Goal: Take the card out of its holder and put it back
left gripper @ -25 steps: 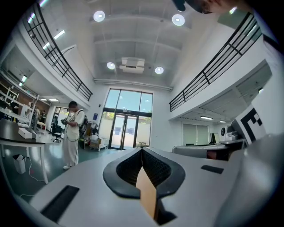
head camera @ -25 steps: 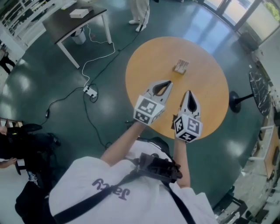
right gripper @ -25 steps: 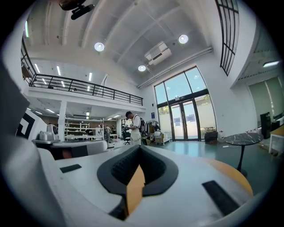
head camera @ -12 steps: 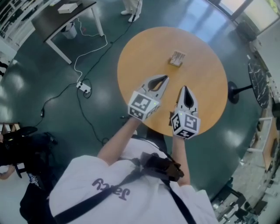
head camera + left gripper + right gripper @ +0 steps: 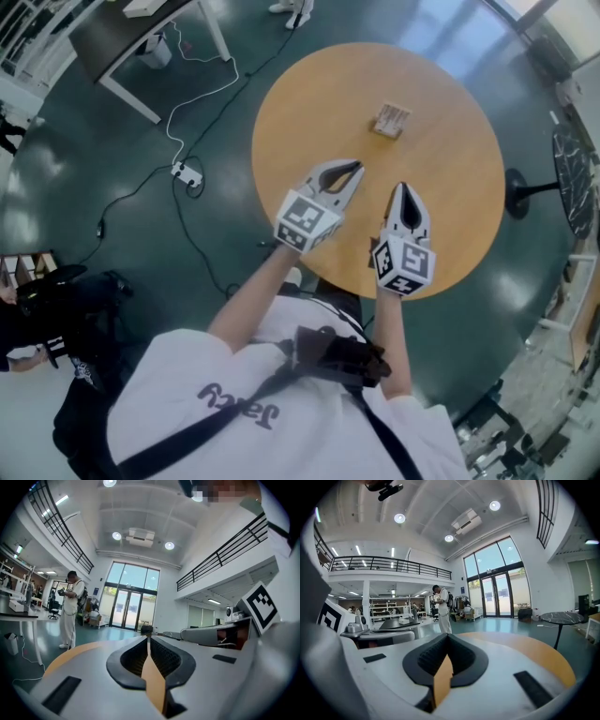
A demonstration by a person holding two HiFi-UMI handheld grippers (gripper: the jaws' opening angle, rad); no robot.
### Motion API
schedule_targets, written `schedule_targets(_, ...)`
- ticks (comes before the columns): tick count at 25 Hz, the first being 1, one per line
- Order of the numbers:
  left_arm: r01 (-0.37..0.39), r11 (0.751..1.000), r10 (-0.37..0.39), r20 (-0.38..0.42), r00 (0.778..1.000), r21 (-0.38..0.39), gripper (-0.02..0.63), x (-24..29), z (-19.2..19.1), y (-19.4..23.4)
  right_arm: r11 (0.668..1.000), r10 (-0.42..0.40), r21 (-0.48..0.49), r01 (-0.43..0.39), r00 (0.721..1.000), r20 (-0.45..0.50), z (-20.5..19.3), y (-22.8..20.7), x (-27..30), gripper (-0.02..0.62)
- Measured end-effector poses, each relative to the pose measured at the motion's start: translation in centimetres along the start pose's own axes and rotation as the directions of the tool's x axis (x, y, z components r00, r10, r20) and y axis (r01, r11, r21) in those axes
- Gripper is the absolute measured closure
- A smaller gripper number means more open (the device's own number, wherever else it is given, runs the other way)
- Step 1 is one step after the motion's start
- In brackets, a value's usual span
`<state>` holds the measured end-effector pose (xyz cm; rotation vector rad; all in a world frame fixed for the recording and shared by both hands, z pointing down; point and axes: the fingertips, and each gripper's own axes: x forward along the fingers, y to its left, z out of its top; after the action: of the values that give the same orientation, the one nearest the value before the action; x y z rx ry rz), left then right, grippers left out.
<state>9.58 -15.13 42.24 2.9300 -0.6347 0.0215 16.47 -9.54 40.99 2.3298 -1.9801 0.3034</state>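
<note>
Round orange desk (image 5: 450, 187): the card holder (image 5: 389, 119) stands on its far half, alone and untouched. It is too small to tell whether the card sits inside.

Left tongs (image 5: 354, 171): closed, jaw tips meeting, nothing between them. They hang over the near part of the desk, well short of the holder.

Right tongs (image 5: 405, 189): closed and empty, just beside the left pair, also short of the holder.

Floor: a white power strip (image 5: 187, 173) with its cable lies left of the desk. A person (image 5: 70, 609) stands further off in the hall.
</note>
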Motion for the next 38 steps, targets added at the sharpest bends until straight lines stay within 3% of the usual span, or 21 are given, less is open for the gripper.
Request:
schedule_targets(9,-0.003,1.0,0.003,-0.068,0.998,0.003,0.591,1.9,-2.1,3.7,0.999,-0.013,0.037,0.016,0.997,-0.069,-2.2,-2.2,2.2,0.577)
schedule_targets(25,-0.004,0.995,0.027,-0.232,0.972,0.095,0.554,5.1,-7.1,12.1,0.996,-0.014,0.079,0.028,0.985,-0.173,-5.9,-6.6,5.0,0.577)
schedule_targets(30,0.053,0.989,-0.012,-0.281,0.96,0.138,0.469,5.3,-8.0,14.4,0.996,-0.018,0.085,0.035,0.981,-0.194,-6.6,-7.4,4.9,0.577)
schedule_targets(36,0.147,0.983,-0.105,-0.312,0.944,0.114,0.352,6.9,-9.0,16.6,0.994,-0.038,0.09,0.058,0.976,-0.215,-7.2,-8.9,4.7,0.577)
schedule_targets(38,0.19,0.977,-0.149,-0.323,0.935,0.099,0.344,7.9,-9.4,16.9,0.994,-0.045,0.086,0.066,0.974,-0.222,-7.6,-9.5,4.7,0.577)
